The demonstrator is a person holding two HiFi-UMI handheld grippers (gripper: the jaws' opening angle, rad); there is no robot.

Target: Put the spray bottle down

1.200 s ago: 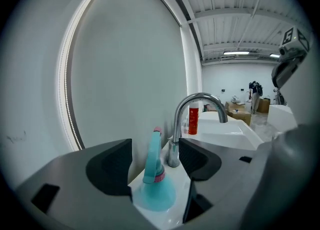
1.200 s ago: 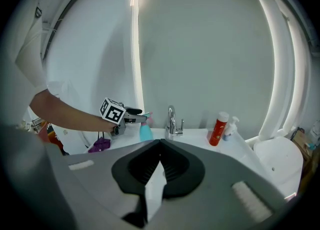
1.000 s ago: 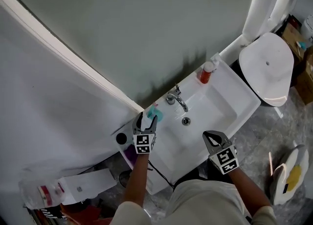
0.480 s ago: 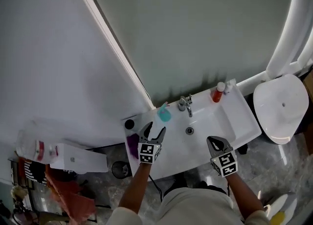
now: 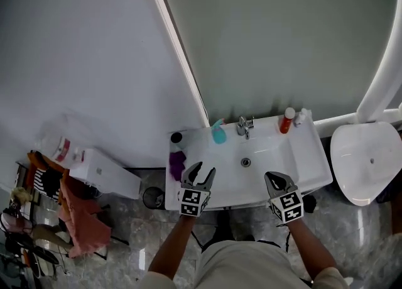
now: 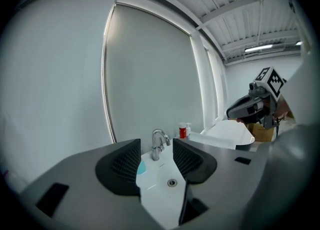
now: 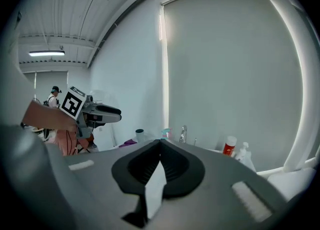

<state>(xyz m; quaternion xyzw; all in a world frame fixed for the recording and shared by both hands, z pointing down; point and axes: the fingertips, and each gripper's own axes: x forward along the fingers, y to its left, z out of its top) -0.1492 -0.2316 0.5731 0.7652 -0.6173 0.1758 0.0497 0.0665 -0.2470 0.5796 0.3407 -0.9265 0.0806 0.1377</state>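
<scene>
1. The teal spray bottle [image 5: 218, 134] stands on the sink [image 5: 308, 156] ledge, upper centre.
2. The left gripper [image 5: 200, 170] is empty, its jaws apart and just closing. The right gripper [image 5: 274, 177] is closed and empty.
3. Only the right gripper view shows a distant person [image 7: 54, 95].

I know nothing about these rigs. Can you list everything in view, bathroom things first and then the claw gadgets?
Sink: one, white, against the wall, centre.
Tap: one, silver, at the sink's back edge.
Spray bottle: one, teal, standing on the sink left of the tap.
Red bottle: one, red with a white cap, back right of the sink.
Pump bottle: one, white, right of the red bottle.
Cup: one, dark, sink's back left corner.
Cloth: one, purple, sink's left edge.
Toilet: one, white, right of the sink.
Box: one, white, on the floor, left.
Left claw: one, dark grey, front left of the sink; open, empty, jaws just been closing.
Right claw: one, dark grey, front right; shut, empty.
</scene>
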